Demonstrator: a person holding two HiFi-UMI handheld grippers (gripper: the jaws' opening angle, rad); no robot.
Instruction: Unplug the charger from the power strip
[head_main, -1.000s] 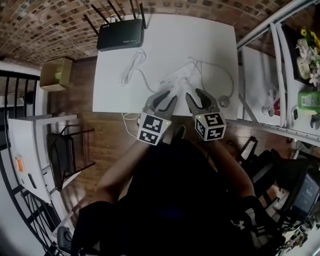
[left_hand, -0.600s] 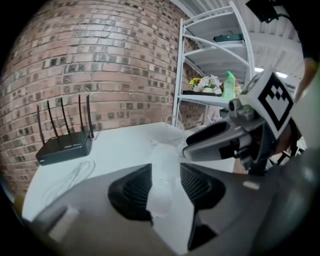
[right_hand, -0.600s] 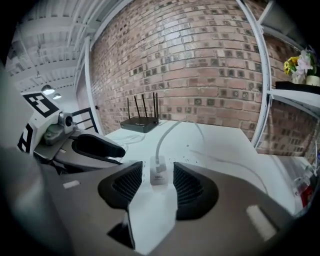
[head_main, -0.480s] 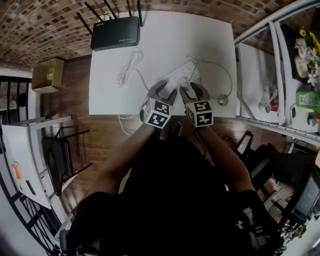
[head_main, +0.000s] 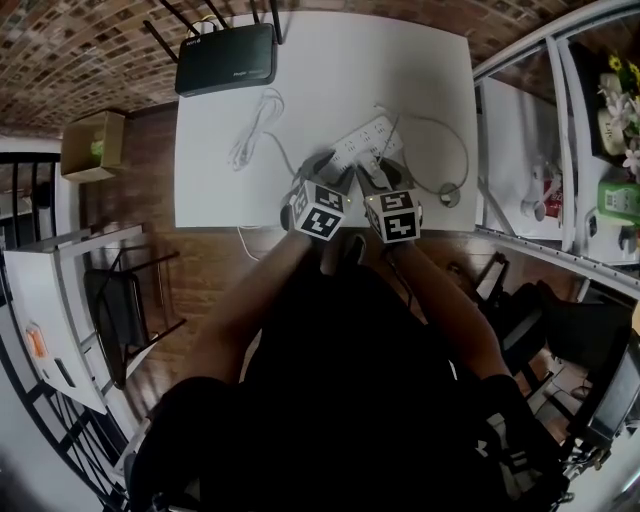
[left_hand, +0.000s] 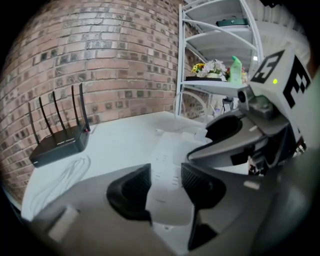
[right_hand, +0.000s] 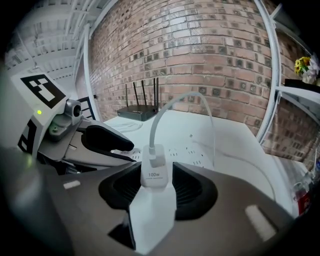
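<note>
A white power strip (head_main: 362, 142) lies on the white table (head_main: 300, 100). Its near end (left_hand: 167, 165) sits between the jaws of my left gripper (left_hand: 166, 187), which are opening; the pads flank the strip without clearly pressing it. A white charger (right_hand: 154, 170) marked 100W stands plugged into the strip (right_hand: 195, 150), and its cable (right_hand: 170, 107) arcs up and away. My right gripper (right_hand: 157, 189) straddles the charger, its jaws closing, with thin gaps still showing at the pads. In the head view both grippers (head_main: 335, 172) (head_main: 368, 175) sit side by side at the strip.
A black router (head_main: 225, 60) with antennas stands at the table's far left corner, and a loose white cable (head_main: 250, 140) lies beside the strip. The charger's cable loops right (head_main: 450, 150) toward a white shelf unit (head_main: 520, 150). A cardboard box (head_main: 92, 145) sits on the floor at the left.
Both grippers have come down and forward onto the strip. The left jaws have spread wider around the strip's end; the right jaws now flank the charger.
</note>
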